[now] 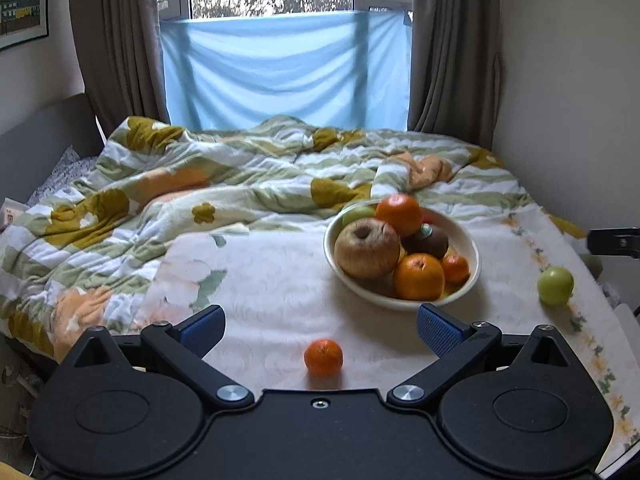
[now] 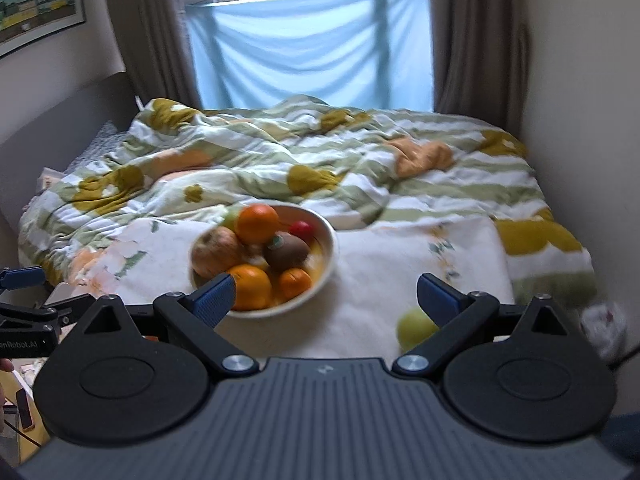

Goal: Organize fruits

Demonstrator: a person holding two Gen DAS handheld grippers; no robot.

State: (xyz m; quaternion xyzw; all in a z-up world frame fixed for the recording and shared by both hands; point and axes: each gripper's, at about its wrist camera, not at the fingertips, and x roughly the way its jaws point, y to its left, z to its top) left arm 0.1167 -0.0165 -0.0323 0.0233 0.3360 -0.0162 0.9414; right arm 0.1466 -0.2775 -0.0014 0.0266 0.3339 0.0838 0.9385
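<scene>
Left claw (image 1: pixel 320 328), jaws wide and empty, frames a mandarin (image 1: pixel 323 357) lying loose on the bed near the fruit bowl (image 1: pixel 474 264). Right claw (image 2: pixel 325 300), likewise wide, nears a green apple (image 2: pixel 412 326), seemingly beside the bowl. Risk: soft bedding lets nudged fruit roll away.

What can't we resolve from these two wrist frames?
- Green apple, right wrist view: partly hidden behind the right gripper's finger, and blurred.
- Bowl contents, both views: lower fruit is covered by the top layer, so no full count; the right view is motion-blurred.
- Small orange: shows only in the left wrist view, between the open fingers of the left gripper; the right wrist view doesn't show it.
</scene>
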